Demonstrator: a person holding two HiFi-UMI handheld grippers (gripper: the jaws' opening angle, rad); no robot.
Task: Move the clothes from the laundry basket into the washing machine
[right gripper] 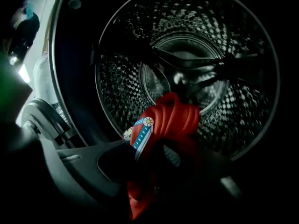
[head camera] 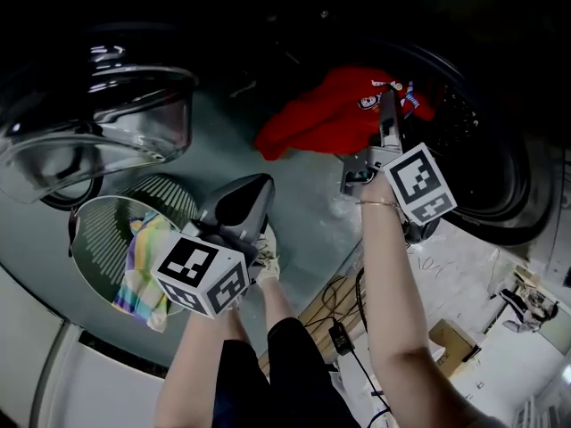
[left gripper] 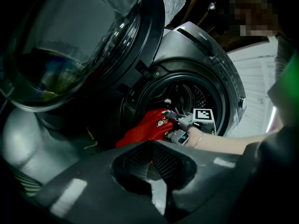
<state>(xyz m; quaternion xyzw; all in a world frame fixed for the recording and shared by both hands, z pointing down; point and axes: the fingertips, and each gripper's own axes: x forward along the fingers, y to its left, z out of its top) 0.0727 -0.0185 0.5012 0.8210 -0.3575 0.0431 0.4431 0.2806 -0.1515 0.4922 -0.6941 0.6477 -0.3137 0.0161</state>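
Note:
My right gripper (head camera: 389, 105) is shut on a red garment (head camera: 321, 114) with a small printed patch, held at the mouth of the washing machine drum (head camera: 486, 159). In the right gripper view the red garment (right gripper: 169, 118) bunches between the jaws of the right gripper (right gripper: 159, 148), with the steel drum (right gripper: 187, 55) behind it. Lower left, my left gripper (head camera: 254, 193) is shut and holds nothing. It hovers over the round laundry basket (head camera: 89, 230), where a pastel striped cloth (head camera: 143, 275) lies. From the left gripper (left gripper: 152, 171) I see the red garment (left gripper: 145, 127) draped over the drum's lip.
The washer's glass door (head camera: 98, 123) stands swung open at the upper left, over the basket. Cables and a black power adapter (head camera: 339, 335) lie on the floor by my legs. A cardboard box (head camera: 451, 341) sits at the lower right.

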